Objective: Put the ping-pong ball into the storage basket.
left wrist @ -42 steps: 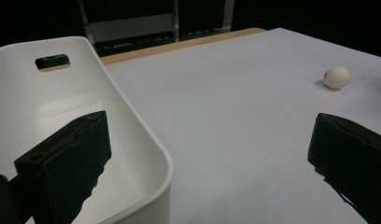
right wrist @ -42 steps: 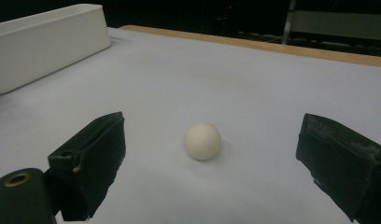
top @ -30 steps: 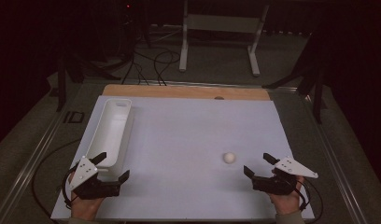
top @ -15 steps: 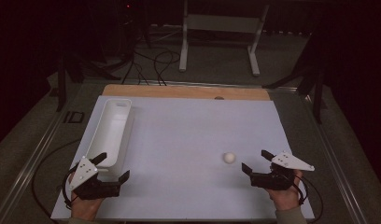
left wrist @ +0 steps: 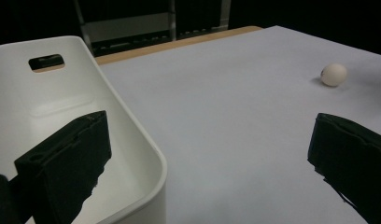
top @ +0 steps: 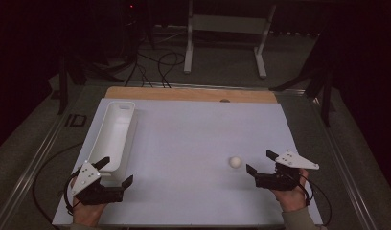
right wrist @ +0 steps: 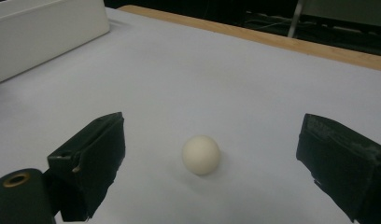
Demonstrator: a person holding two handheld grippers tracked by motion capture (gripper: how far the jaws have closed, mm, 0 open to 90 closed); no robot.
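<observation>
Room beyond the desk (top: 193, 139) is sitting in near-dark: a metal stand w/ cables on the floor is showing faintly, the rest is too dim to make out. In the high view the person's hands are getting cut off at the bottom edge. In the left gripper view the white bin (left wrist: 62, 107) is running off the left & bottom edges, so its near end isn't visible, and the left-hand finger is covering part of its inside. The right-hand finger there is getting clipped by the frame corner. Same in the right gripper view: both fingers are cropped at the bottom, and the bin (right wrist: 44, 32) is showing just as a corner at top left.

Ball (top: 235, 162), small & off-white, is lying on the white desk sheet, right half, nearer the person's edge, well apart from the bin (top: 114, 134) along the left side. Right gripper (top: 261, 163) is sitting just beside it, fingers spread wide, gripping nothing. In the right gripper view the ball (right wrist: 201, 154) is lying between the two fingers (right wrist: 88, 163) but a bit ahead of their tips, touching neither, roughly centred in the gap.

Left gripper (top: 116, 171) is resting at the bin's near end, fingers likewise wide open & empty. One finger is hanging over the bin's inside, the other over bare desk. Ball (left wrist: 333, 74) is showing far off to the upper right.
</observation>
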